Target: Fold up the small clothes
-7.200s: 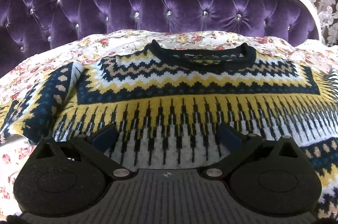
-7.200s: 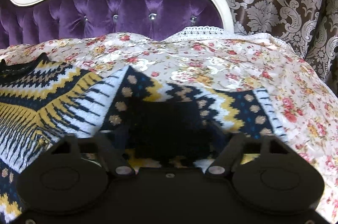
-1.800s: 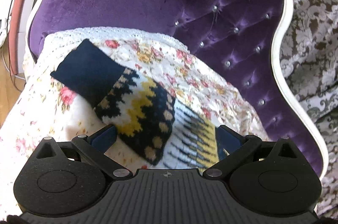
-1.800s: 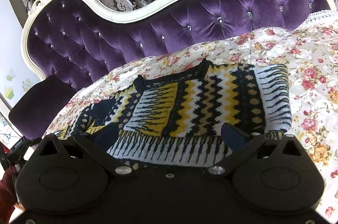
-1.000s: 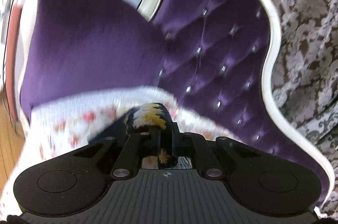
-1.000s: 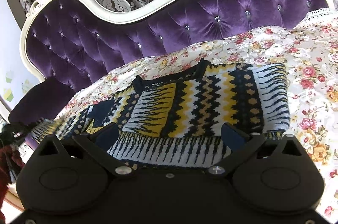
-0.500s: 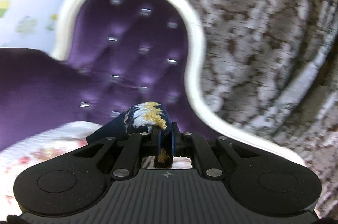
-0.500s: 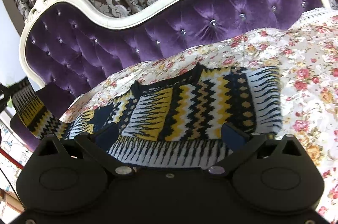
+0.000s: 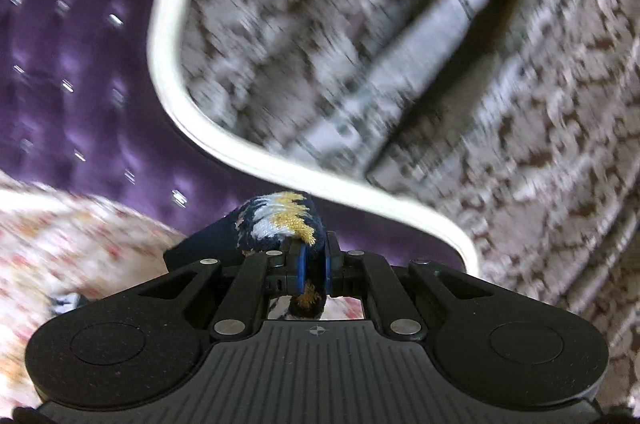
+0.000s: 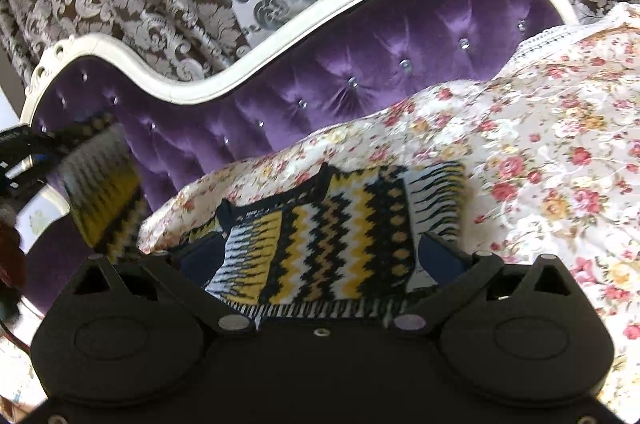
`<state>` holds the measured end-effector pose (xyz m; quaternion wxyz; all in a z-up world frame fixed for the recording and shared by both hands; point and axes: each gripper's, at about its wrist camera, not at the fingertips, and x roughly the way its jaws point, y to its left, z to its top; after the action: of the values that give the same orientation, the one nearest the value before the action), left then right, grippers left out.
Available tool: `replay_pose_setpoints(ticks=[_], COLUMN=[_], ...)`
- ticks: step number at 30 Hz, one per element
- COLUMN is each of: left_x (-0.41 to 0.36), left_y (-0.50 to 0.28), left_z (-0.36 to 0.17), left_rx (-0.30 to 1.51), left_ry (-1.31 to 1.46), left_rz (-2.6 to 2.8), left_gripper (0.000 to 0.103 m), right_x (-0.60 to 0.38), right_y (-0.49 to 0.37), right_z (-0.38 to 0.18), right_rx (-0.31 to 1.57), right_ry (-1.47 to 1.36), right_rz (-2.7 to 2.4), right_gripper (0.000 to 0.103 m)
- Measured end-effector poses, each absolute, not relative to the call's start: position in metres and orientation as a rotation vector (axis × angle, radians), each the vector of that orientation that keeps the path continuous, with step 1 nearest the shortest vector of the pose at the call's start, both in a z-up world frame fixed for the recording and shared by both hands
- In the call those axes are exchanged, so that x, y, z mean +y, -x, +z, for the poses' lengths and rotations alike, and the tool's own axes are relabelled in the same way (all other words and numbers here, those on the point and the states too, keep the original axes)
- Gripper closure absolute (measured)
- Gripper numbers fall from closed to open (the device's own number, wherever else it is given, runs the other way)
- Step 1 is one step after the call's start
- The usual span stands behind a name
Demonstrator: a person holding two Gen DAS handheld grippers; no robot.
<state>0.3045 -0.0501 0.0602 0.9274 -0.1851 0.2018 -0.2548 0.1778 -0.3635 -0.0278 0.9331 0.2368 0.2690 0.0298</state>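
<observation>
Two grippers: the left gripper (image 9: 313,270) is clamping the sweater sleeve (image 9: 280,224), jaws nearly closed; the right gripper (image 10: 320,256) is hovering spread wide, empty, sweater (image 10: 332,240) at 12 o'clock.

Left wrist view: curtain (image 9: 400,24), headboard (image 9: 80,64) motion-blurred; lifted sleeve (image 10: 100,184) blurred.

The left claw (image 9: 314,270) is clamped on a fold of the sweater sleeve (image 9: 280,224), which bunches above the blue pads (image 9: 301,266). Behind it, blurred: the purple tufted headboard (image 9: 80,64) with white trim, patterned curtain (image 9: 400,24), and floral bedspread (image 9: 60,232) at lower left.
</observation>
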Motion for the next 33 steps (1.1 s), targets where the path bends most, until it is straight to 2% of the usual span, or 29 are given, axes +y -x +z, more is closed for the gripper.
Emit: replay_pose_setpoints(ticks=[11,12,13,15,18,21,27,33], left_x=[-0.137,-0.140,-0.143,-0.148,-0.155,-0.163,-0.168,-0.156], left_y=[-0.294,-0.293,-0.294,-0.294,-0.291,-0.285,-0.266,-0.251], left_z=[-0.035,-0.044,-0.050,-0.063,-0.076,-0.086,-0.089,-0.085], left_rx=[0.602,0.621,0.639,0.675,0.723,0.744,0.711,0.751], left_ry=[0.250,0.237,0.230,0.223,0.201,0.137,0.047,0.042], left_rz=[-0.604,-0.603,-0.604,-0.629,-0.675,-0.664,-0.660,-0.706], left_gripper=[0.094,0.091,0.085,0.045,0.017,0.006,0.001,0.001], right_x=[-0.384,-0.385,-0.385,-0.387,-0.388,-0.388,-0.389,-0.389], right_y=[-0.175,-0.174,-0.174,-0.174,-0.174,-0.174,-0.173,-0.174], right_z=[-0.029,-0.029,-0.029,-0.030,-0.029,-0.030,-0.030,-0.031], right_rx=[0.538,0.537,0.537,0.535,0.532,0.531,0.530,0.534], right_ry=[-0.552,-0.554,-0.555,-0.558,-0.562,-0.562,-0.562,-0.559], right_rz=[0.027,0.026,0.025,0.020,0.013,0.009,0.005,-0.002], right_gripper=[0.000,0.000,0.000,0.000,0.000,0.000,0.000,0.000])
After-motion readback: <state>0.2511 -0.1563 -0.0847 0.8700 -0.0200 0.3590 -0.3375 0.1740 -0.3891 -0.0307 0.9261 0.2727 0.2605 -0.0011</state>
